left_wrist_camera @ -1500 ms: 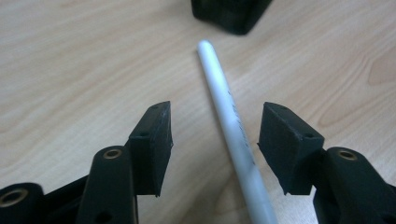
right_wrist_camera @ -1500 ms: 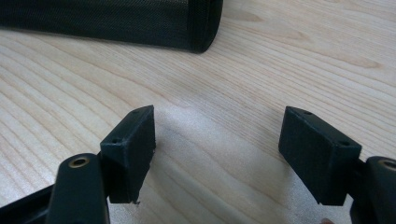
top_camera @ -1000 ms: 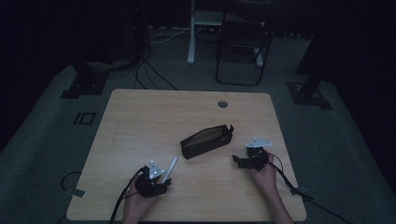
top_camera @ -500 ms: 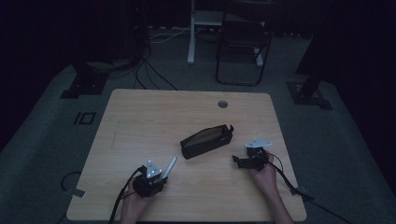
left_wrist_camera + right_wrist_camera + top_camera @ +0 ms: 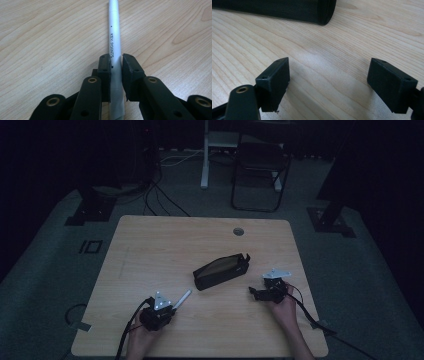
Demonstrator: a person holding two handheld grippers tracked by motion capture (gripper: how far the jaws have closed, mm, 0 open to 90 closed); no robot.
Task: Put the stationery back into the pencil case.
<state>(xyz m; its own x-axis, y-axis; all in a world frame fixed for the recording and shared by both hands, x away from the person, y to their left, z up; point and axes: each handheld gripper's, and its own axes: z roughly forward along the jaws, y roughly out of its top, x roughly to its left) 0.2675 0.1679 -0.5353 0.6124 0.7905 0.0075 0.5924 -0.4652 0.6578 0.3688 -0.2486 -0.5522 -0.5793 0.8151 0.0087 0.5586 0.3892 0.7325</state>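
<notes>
A white pen (image 5: pixel 114 37) printed "KEY POINTS" lies on the wooden table (image 5: pixel 165 245). My left gripper (image 5: pixel 116 63) has just been closing and is now shut on the pen, its pads pressing both sides of the barrel. From above, the pen (image 5: pixel 183 297) sticks out of the left gripper (image 5: pixel 170 308) toward the upper right, near the front left of the table. A black pencil case (image 5: pixel 220 270) lies open at the table's middle, and its end (image 5: pixel 287 10) fills the top of the right gripper view. My right gripper (image 5: pixel 329 75) rests open on the table with bare wood between its fingers.
A round cable hole (image 5: pixel 238 231) is set near the table's far edge. Beyond the table stand a dark chair (image 5: pixel 260 170) and a white stand post (image 5: pixel 205 155), with cables on the floor. Both hands rest near the table's front edge.
The left gripper's jaws have closed onto the white pen. Both hands have stayed where they were, and the pencil case has not moved.
</notes>
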